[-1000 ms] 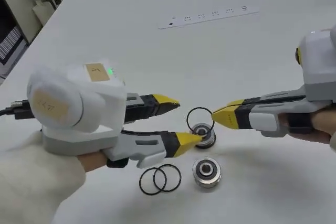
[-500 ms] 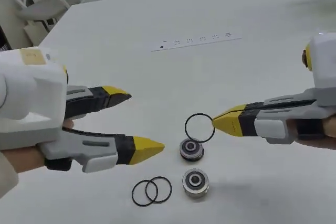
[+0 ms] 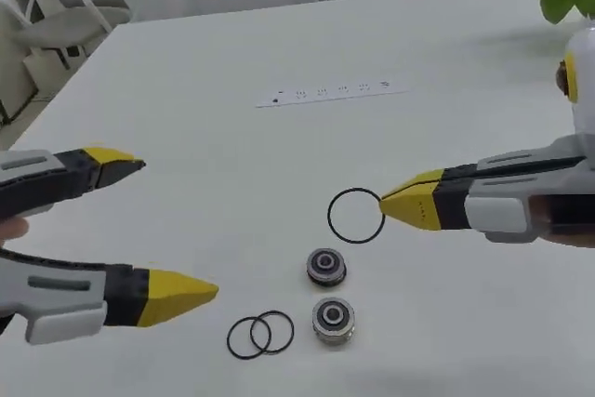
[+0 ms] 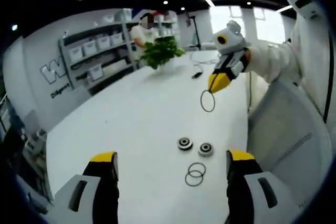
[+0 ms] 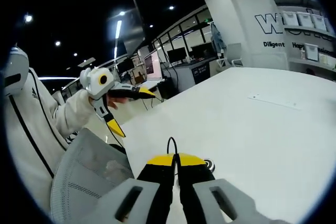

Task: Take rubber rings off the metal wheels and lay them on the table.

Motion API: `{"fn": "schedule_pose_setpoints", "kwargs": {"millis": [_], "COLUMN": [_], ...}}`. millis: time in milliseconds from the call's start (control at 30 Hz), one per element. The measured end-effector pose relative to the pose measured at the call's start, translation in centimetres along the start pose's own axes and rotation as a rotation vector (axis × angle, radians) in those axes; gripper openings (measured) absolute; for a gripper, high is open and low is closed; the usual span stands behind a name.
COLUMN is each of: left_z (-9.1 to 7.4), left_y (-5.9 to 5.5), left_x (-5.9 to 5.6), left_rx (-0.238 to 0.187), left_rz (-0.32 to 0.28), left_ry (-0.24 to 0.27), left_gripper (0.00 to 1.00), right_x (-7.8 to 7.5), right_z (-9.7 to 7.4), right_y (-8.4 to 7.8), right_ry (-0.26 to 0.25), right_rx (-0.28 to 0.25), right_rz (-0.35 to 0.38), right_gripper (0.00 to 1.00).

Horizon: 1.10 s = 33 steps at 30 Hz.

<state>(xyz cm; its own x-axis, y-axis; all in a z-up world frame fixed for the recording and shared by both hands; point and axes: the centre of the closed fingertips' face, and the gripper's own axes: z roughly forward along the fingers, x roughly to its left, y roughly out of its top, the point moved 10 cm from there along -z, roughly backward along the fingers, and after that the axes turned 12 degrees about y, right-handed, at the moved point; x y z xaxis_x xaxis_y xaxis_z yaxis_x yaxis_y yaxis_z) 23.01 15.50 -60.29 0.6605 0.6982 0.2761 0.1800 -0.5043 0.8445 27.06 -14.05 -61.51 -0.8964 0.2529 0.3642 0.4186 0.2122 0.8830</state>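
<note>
Holding a rubber ring (image 3: pixel 355 216) pinched in the right tool (image 3: pixel 384 205), on the far side of two metal wheels (image 3: pixel 326 267), with the left tool (image 3: pixel 177 230) spread wide. Next, likely: lower beside the two laid rings (image 3: pixel 260 334) on the tabletop (image 3: pixel 232 137), then release.

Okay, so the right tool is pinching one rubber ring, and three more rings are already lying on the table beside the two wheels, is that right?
Not quite: two rings, not three, lie on the table beside the two wheels, as the head view shows. The rest holds: the right tool is pinching one rubber ring.
</note>
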Motion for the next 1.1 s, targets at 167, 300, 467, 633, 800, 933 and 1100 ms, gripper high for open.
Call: {"fn": "schedule_pose_setpoints", "kwargs": {"millis": [167,300,467,633,800,933,1100], "left_z": [-1.7,-2.6,-3.3,-3.7,-4.2,-4.3,-4.7], "left_y": [-1.7,-3.0,-4.3,-5.4,-6.4,-7.2,-7.7], "left_x": [-0.1,0.3,0.7,1.0,1.3,1.3,1.2], "left_rx": [0.016,0.038,0.06,0.073,0.074,0.085,0.077], "left_rz": [-0.02,-0.046,-0.061,-0.077,-0.097,-0.106,-0.116], "left_ry": [0.005,0.026,0.053,0.066,0.075,0.074,0.067], "left_gripper": [0.88,0.88,0.88,0.88,0.88,0.87,0.87], "right_x": [1.1,1.9,2.6,2.9,3.1,3.4,3.7], "right_z": [0.2,0.6,1.5,2.5,3.6,4.4,5.3], "right_y": [0.4,0.9,1.2,1.3,1.4,1.4,1.3], "right_ry": [-0.011,-0.01,-0.007,0.001,0.012,0.024,0.031], "right_rx": [0.026,0.04,0.075,0.093,0.105,0.117,0.135], "right_rz": [-0.031,-0.047,-0.066,-0.068,-0.069,-0.071,-0.068], "right_gripper": [0.0,0.0,0.0,0.0,0.0,0.0,0.0]}}
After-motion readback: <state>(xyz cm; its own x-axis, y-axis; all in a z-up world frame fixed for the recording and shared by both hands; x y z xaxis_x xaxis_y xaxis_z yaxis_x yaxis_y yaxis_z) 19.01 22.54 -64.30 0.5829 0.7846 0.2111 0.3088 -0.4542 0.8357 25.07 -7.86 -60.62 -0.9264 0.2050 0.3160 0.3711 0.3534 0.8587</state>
